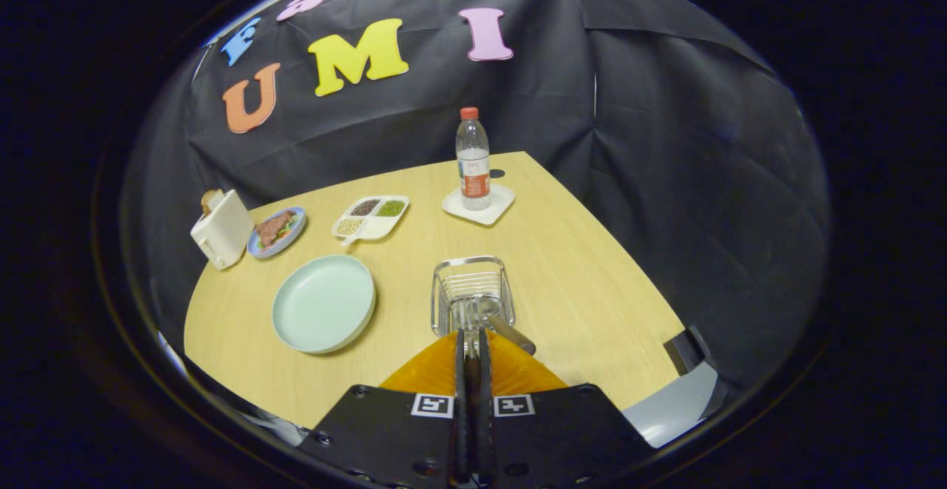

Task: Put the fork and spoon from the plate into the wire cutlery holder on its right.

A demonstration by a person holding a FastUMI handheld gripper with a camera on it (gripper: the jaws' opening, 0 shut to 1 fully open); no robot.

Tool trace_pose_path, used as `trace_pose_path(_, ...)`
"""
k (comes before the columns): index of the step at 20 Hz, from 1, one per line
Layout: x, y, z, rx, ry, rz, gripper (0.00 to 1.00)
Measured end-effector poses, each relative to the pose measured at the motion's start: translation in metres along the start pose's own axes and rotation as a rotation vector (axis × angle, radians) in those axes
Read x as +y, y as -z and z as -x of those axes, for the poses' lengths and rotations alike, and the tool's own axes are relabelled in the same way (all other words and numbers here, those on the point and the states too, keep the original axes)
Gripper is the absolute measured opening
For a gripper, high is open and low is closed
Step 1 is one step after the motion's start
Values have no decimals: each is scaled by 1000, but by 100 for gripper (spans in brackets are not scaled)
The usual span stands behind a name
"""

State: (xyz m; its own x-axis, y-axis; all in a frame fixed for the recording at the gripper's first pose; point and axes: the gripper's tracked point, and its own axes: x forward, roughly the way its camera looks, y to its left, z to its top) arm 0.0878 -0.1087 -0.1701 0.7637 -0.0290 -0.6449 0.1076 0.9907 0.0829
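The wire cutlery holder (469, 291) stands on the wooden table just ahead of my fingers. My gripper (472, 335) is shut on the fork's handle, and the fork (465, 317) points its tines forward, over the holder's near rim. A spoon (505, 328) leans in the holder, its bowl inside and its brown handle sticking out over the near right corner, beside my fingers. The pale green plate (323, 302) lies to the left of the holder with nothing on it.
Beyond the holder a water bottle (473, 160) stands on a white square coaster (479, 205). A divided dish of grains (371, 216), a blue plate with food (277, 231) and a white toaster (221, 228) sit at the back left. The table edge runs close on the right.
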Motion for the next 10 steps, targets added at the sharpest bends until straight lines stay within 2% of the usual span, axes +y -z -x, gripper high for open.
trace_pose_path(4, 1, -18, -2, -29, 2, -10, 2)
trace_pose_path(9, -1, -31, 8, -105, -10, -57, 19)
trace_pose_path(10, 1, -36, 14, -140, -24, -55, 18)
